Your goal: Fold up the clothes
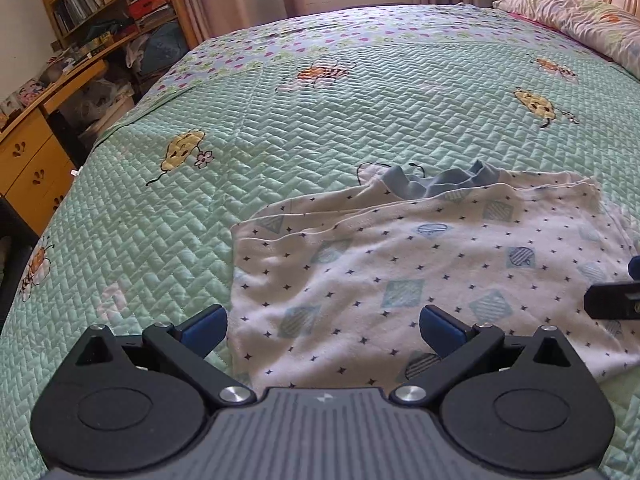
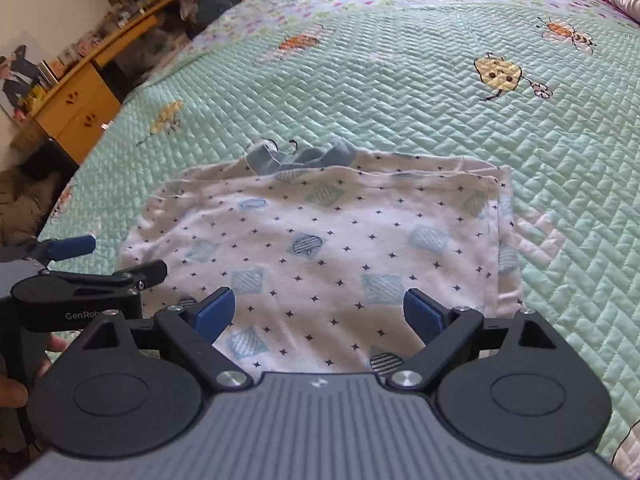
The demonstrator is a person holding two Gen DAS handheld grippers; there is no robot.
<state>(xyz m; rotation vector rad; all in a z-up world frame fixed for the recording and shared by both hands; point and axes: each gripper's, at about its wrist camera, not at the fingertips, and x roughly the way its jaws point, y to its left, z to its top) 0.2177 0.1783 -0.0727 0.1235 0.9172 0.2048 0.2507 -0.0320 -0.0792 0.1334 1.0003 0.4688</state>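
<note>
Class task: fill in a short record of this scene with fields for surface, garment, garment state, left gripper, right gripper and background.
surface: quilt on a bed
garment: white patterned shirt with blue collar
garment state: folded, lying flat
left gripper: open, above the shirt's left edge, holding nothing
right gripper: open, above the shirt, holding nothing
background: bookshelf, pillow

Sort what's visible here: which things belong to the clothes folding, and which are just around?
Job: patterned garment, partly folded; left gripper and right gripper, both open above it.

Around: green quilted bedspread, pillow, bookshelf, wooden desk.
</note>
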